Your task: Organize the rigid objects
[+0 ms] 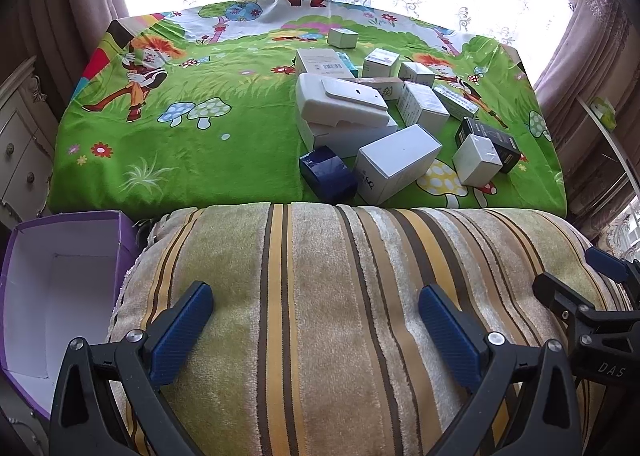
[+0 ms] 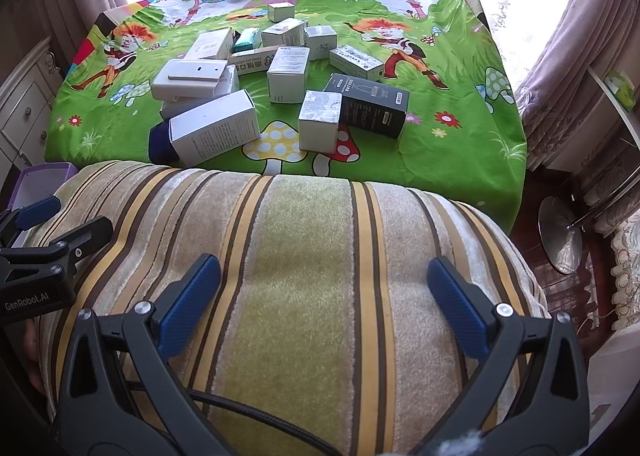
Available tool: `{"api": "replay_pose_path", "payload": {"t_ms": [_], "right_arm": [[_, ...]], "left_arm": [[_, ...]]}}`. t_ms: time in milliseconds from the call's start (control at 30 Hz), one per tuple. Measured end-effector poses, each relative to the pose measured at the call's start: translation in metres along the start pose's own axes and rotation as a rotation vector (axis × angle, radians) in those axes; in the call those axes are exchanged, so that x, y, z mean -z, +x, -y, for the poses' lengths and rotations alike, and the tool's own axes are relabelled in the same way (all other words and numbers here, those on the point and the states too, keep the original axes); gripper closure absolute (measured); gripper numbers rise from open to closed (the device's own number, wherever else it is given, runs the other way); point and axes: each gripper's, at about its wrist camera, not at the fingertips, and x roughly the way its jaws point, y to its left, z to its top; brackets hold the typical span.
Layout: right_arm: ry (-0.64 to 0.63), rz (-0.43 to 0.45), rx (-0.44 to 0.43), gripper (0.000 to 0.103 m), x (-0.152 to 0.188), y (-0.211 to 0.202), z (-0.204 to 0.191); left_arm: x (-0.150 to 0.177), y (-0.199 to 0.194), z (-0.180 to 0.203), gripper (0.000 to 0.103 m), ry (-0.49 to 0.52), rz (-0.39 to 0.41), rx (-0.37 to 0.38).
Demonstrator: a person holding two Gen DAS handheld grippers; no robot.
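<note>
Several small cartons lie jumbled on a table under a green cartoon cloth (image 1: 200,143) (image 2: 460,143): white boxes (image 1: 394,161) (image 2: 216,129), a dark blue box (image 1: 326,173), a black box (image 1: 494,141) (image 2: 370,103) and a white case (image 1: 340,101) (image 2: 188,77). An open purple box (image 1: 52,288) with a white inside stands at the near left. My left gripper (image 1: 316,310) is open above a striped cushion (image 1: 320,296). My right gripper (image 2: 324,288) is open too, over the same cushion (image 2: 312,276). Both stay well short of the cartons and hold nothing.
The striped cushion lies between the grippers and the table. A pale drawer cabinet (image 1: 20,135) stands on the left, curtains (image 1: 580,35) and a bright window behind. A shelf (image 2: 616,95) and a round metal base (image 2: 560,236) are on the right.
</note>
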Motion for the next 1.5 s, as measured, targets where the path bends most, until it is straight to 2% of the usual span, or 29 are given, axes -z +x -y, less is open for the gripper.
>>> {"api": "replay_pose_path", "payload": {"t_ms": [367,567,667,867,1000,1167,1300,1400,1500], "right_arm": [[0.006,0.002,-0.001,0.0,0.0,0.0,0.001],[0.005,0.009,-0.002,0.0,0.002,-0.001,0.001],[0.009,0.023,-0.003,0.0,0.003,-0.001,0.001],[0.01,0.035,-0.004,0.0,0.004,0.0,0.001],[0.0,0.021,-0.014,0.0,-0.001,0.005,0.002],[0.001,-0.001,-0.045,0.0,-0.005,0.006,0.007],[-0.001,-0.021,-0.083,0.0,-0.014,0.003,0.009],[-0.008,0.014,-0.132,0.0,-0.023,-0.004,0.012],[-0.033,0.069,-0.137,0.0,-0.036,-0.012,0.014]], "left_arm": [[-0.002,0.001,0.002,0.0,-0.001,-0.017,-0.005],[-0.002,0.0,-0.002,0.0,-0.018,-0.011,0.019],[-0.003,-0.001,0.001,0.0,0.003,-0.006,-0.001],[-0.008,-0.003,0.002,0.0,0.009,0.012,0.028],[-0.015,-0.003,0.003,0.004,0.023,0.025,0.061],[-0.029,0.002,0.0,0.005,-0.01,0.024,0.124],[-0.046,0.005,-0.001,0.008,-0.025,0.037,0.143],[-0.061,0.009,-0.005,0.01,-0.039,0.043,0.145],[-0.075,0.014,-0.008,0.01,-0.057,0.047,0.135]]}}
